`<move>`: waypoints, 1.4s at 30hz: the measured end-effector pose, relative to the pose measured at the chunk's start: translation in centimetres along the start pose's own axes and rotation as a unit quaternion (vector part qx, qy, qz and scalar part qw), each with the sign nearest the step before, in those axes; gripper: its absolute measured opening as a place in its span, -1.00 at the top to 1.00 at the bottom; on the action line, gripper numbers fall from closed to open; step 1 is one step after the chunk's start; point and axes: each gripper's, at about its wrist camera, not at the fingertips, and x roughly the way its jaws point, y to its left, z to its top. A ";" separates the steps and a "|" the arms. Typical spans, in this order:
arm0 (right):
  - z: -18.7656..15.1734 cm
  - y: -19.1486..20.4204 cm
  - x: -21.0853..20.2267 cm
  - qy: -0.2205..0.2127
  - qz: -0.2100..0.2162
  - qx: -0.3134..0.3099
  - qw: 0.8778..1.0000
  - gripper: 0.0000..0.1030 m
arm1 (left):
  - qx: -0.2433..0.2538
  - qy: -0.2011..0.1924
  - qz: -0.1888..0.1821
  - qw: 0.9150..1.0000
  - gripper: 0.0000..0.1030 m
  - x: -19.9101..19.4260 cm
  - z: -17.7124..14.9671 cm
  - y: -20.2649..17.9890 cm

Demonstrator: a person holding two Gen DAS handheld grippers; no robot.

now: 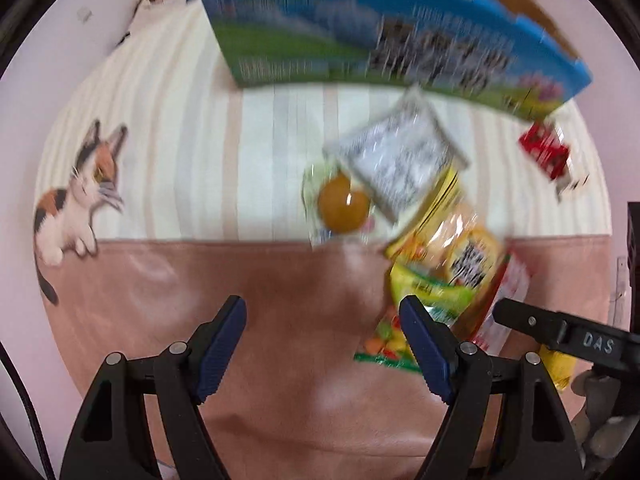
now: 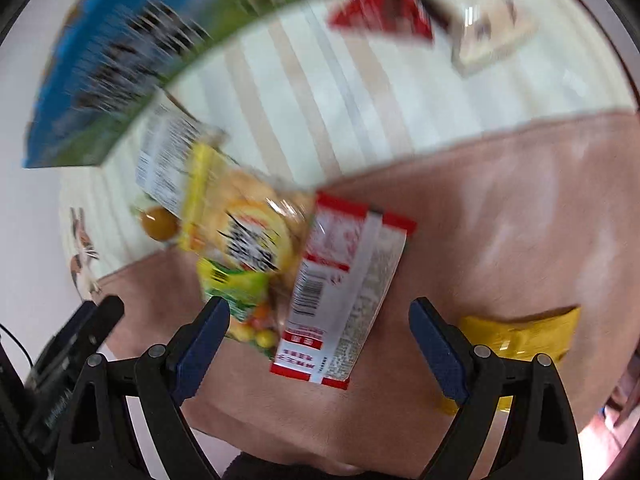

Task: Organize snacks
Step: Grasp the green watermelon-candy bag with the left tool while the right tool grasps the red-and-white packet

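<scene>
Left gripper gaping wide over the pink mat, nothing between its blue pads. Far left on the striped cloth, a printed calico cat. Straight ahead at the back, upright, a blue-and-green carton, blurred. Ahead and right of the open jaws, well beyond the tips, a clear pack holding a round amber sweet; leaning over it, a silvery packet. Just past the right-hand pad, touching its tip in the view, a heap: yellow biscuit bag on top of a green candy bag. Far right near the cloth's edge, a red wrapper. Low on the right, poking in, the other tool's black finger.

Right gripper likewise spread wide, empty. Beside its left-hand pad, the same green candy bag under the yellow biscuit bag. Between the fingers and just ahead of them, flat on the pink mat, a red-and-white pouch, back side up, barcode showing, untouched by either pad. Partly hidden behind the right-hand pad, a yellow packet. Up top, red wrapper and a pale box.
</scene>
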 end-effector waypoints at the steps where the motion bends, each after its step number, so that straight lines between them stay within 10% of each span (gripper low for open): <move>1: 0.0 -0.3 0.8 0.007 0.000 0.008 1.000 -0.80 | 0.002 0.004 0.002 1.000 -0.51 0.4 -0.2 0.0; 11: -0.8 -1.1 2.4 0.003 -0.027 0.002 1.000 -0.08 | 0.036 0.051 -0.022 0.998 -0.51 3.8 -1.3 -1.9; 24: -0.2 0.8 0.2 -0.013 -0.107 -0.081 0.991 -0.05 | 0.123 0.108 -0.063 0.984 -0.51 8.0 -2.0 -9.3; 29: -0.1 0.8 0.7 -0.008 -0.113 -0.085 0.990 -0.05 | 0.107 0.103 -0.064 0.987 -0.06 8.7 -2.1 -9.8; 42: -1.4 1.1 2.9 0.005 -0.123 -0.101 0.987 -0.08 | -0.009 0.117 -0.065 0.991 -0.04 10.6 -2.5 -3.1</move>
